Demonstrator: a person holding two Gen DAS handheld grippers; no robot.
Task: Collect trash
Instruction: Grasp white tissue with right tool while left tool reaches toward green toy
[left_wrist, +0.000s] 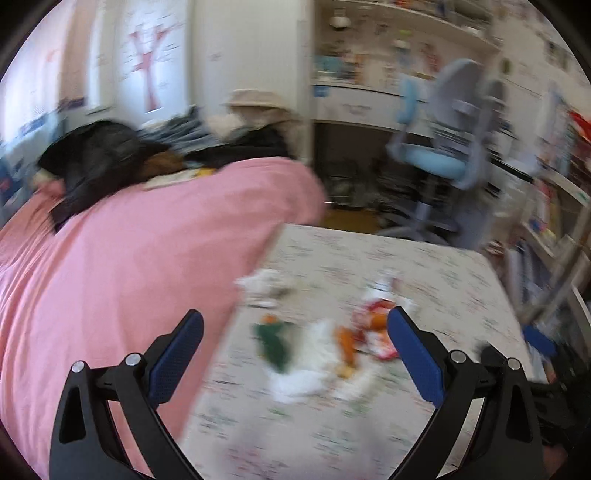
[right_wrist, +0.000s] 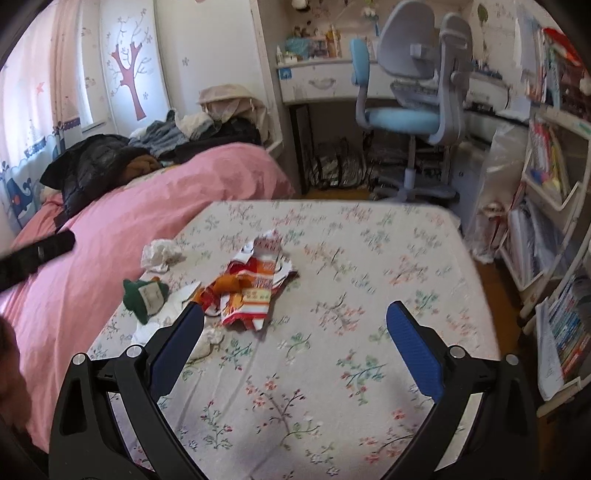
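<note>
Blue-padded fingers of the right gripper (right_wrist: 295, 325) are spread wide apart with nothing between them, held above the floral sheet (right_wrist: 369, 258) and tilted down toward it. The left gripper (left_wrist: 295, 332) is likewise spread wide and empty, and its view is smeared by motion blur. In the right wrist view a black bar (right_wrist: 33, 254) crosses the left edge; whether it belongs to the other gripper cannot be told.

The trash is gathered on the floral sheet, on the side nearest the pink duvet (right_wrist: 129, 206). A red, orange and white snack wrapper (right_wrist: 255, 284) lies flat at the centre of the pile. A crumpled white tissue (right_wrist: 160, 253) sits beyond it, just beside the duvet edge. A green wrapper with a pale label (right_wrist: 146, 297) lies near the duvet too, touching a scrap of white paper (right_wrist: 186, 290). Another small white tissue (right_wrist: 210, 338) lies just beside the right gripper's left finger. In the left wrist view the same pile (left_wrist: 325, 332) appears between the spread fingers.

No bin or bag for the trash can be made out with certainty. Dark clothes (right_wrist: 88, 158) are heaped on the far end of the duvet, and a blue and grey desk chair (right_wrist: 413, 103) stands beyond the sheet.
</note>
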